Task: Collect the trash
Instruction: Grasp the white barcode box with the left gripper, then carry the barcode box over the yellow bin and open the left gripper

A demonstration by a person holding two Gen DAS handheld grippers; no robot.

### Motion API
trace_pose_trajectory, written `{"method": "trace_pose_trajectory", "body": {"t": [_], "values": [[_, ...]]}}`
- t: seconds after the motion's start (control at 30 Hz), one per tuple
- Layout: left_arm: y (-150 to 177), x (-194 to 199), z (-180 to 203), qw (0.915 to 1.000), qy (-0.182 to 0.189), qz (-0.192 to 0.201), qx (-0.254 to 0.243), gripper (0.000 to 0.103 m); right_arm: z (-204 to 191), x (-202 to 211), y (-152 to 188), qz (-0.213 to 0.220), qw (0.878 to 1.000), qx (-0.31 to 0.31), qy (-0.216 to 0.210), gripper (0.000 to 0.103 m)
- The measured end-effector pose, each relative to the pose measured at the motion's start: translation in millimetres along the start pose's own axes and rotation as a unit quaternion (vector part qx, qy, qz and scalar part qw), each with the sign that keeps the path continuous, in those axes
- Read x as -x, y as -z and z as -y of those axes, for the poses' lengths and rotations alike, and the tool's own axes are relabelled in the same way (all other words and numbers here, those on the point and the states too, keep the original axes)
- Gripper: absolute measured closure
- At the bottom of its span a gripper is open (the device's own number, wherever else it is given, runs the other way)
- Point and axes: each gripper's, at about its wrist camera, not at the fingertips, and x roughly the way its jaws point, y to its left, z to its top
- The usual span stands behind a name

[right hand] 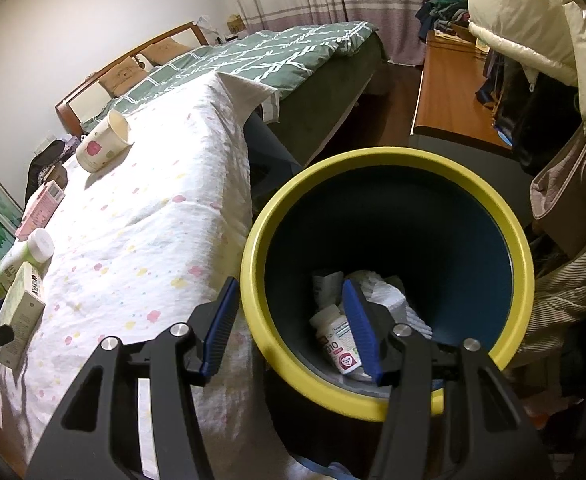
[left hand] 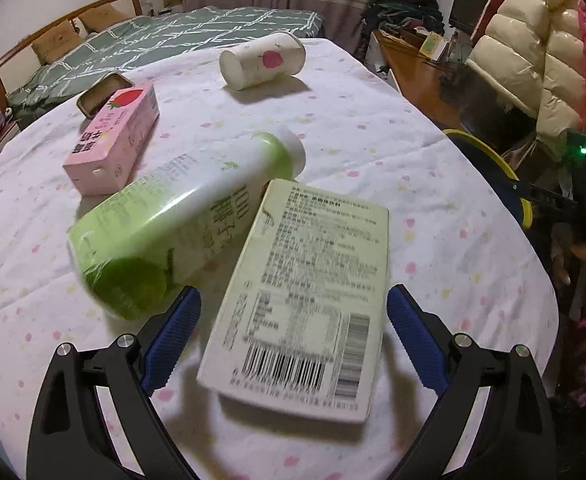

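Flowered cloth covers the table [left hand: 373, 128] — on it the pale carton [left hand: 305, 296] lies lengthwise straight ahead between the left gripper [left hand: 293, 336]'s wide-open, empty jaws. Right gripper [right hand: 293, 328] straddles the bin [right hand: 373, 160]'s rim, half-open — pads not visibly pressing.

A: How does the left gripper [left hand: 293, 332] stand?
B: Tilted downward, jaws spread wide, pads touching nothing.
A: And the right gripper [right hand: 293, 328]?
B: Also angled down, jaws parted about halfway, gripping nothing.

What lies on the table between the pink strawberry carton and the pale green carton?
The green bottle, lying on its side between the pink strawberry carton and the pale green carton; clearest in the left wrist view.
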Motion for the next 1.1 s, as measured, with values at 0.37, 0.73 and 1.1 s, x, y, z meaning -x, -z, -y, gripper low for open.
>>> {"method": "trace_pose_trajectory", "body": {"t": [0.37,0.73,1.1], "values": [[-9.8,-12.7,20.1,0.9986,-0.036,-0.008,-0.037,0.024,4.0,4.1,0.5,0.003,1.0,-0.005,-0.001,0.052],[-24.5,18.1,60.0,0.9975,-0.016,0.039,-0.057,0.028,19.0,33.4,2.9,0.029,0.999,-0.007,0.023,0.052],[-77.6,13.4,128.4,0.9934,0.026,0.046,-0.101,0.028,46.0,91.4,18.1,0.066,0.997,-0.019,0.047,0.052]]}}
